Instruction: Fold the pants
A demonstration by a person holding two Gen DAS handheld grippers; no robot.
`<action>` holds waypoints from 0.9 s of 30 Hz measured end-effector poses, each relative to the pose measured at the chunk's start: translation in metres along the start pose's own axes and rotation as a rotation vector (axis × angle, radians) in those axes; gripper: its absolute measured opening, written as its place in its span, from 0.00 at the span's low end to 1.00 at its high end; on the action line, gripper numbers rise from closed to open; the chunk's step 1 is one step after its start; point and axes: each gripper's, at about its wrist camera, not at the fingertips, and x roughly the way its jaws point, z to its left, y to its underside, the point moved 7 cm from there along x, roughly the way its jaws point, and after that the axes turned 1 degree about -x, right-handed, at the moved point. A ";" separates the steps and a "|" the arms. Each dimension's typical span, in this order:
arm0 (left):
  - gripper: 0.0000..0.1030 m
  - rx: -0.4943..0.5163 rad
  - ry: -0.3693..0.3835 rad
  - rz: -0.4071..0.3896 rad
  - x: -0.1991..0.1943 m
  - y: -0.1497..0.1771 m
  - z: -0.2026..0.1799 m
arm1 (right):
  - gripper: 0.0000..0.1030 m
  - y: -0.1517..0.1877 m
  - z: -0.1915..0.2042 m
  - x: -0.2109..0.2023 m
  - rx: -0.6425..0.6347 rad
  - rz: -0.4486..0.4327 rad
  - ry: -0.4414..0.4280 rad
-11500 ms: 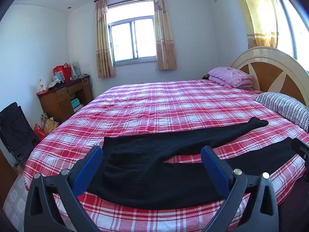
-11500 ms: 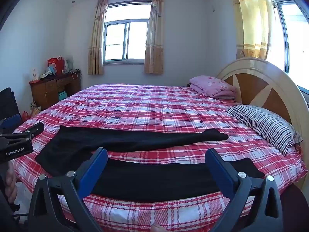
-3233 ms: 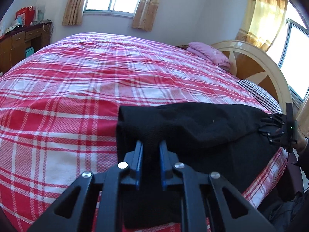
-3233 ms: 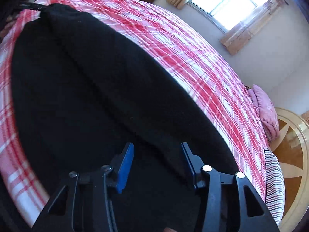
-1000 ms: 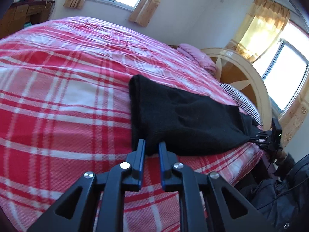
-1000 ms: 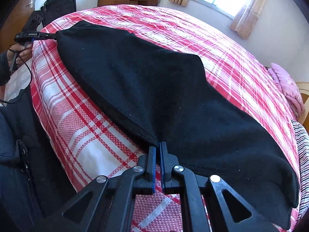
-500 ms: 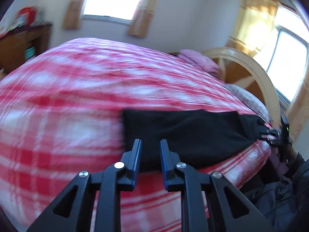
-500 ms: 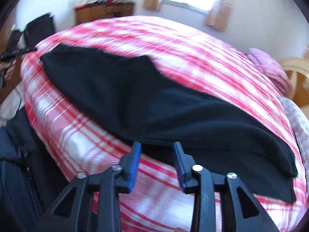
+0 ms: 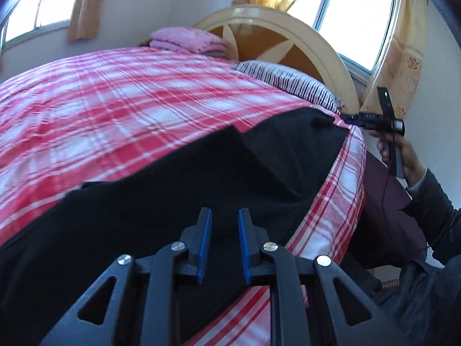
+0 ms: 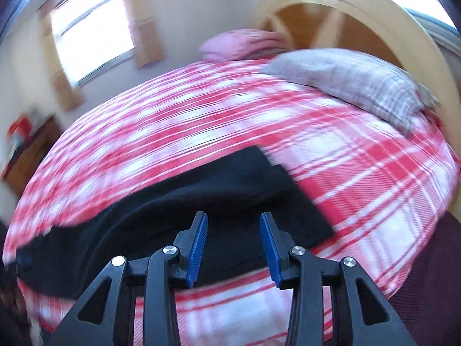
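The black pants (image 9: 178,201) lie lengthwise along the near edge of the bed (image 9: 121,109), one leg laid over the other, on the red and white check cover, with the cuffs toward the striped pillow (image 9: 288,82) and the round headboard (image 9: 288,40). The left hand-held gripper (image 9: 224,225) hangs over the middle of the dark cloth with a narrow gap between its blue pads and nothing caught in it. The right hand-held gripper (image 10: 234,238) hovers above the cuff end, its fingers spread wider and likewise empty; that view is smeared, so the fine edges of the cloth there are hard to read. To my eye the lengthwise fold is done and the crosswise fold is next. The risk is a shallow pinch: the two legs do not sit quite flush at the cuffs, so a grip that takes only the top layer would drag it off the lower one. The cloth also lies close to the mattress edge and could slide over it.
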 end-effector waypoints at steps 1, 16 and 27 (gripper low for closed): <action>0.19 0.001 -0.002 0.013 0.006 0.001 -0.002 | 0.39 -0.003 -0.007 0.006 0.034 0.010 0.009; 0.22 -0.099 -0.018 0.056 0.033 0.015 0.008 | 0.06 -0.036 -0.032 0.011 0.152 -0.123 -0.063; 0.22 -0.135 0.021 0.062 0.035 0.015 0.013 | 0.06 -0.018 -0.065 -0.009 0.139 -0.112 0.020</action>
